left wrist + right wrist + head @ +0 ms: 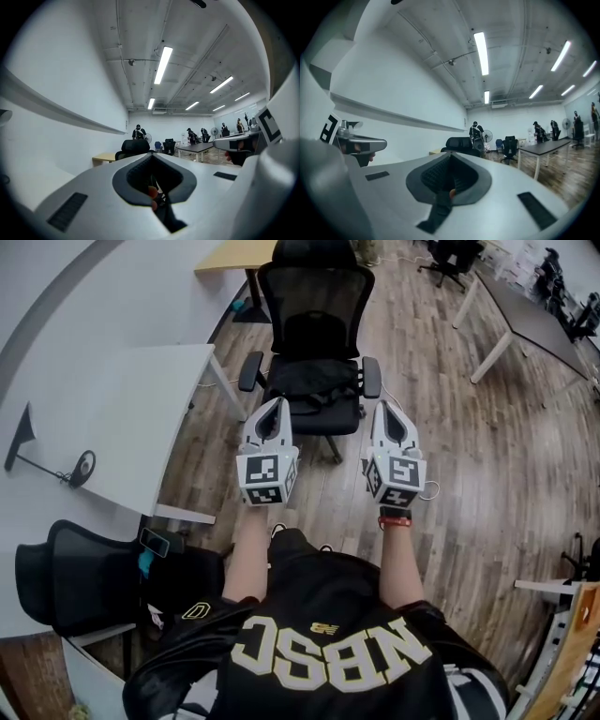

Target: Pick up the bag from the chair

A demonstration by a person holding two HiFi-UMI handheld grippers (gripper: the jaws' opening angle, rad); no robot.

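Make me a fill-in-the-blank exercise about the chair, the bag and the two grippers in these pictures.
The black fabric bag lies on the ___ of the black mesh office chair.
The white left gripper and white right gripper both have their jaws ___.
In the head view, the white rectangular table stands ___ of the chair.
Missing words: seat; shut; left.

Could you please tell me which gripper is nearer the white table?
Left. The left gripper is just right of the white table; the right gripper lies farther right.
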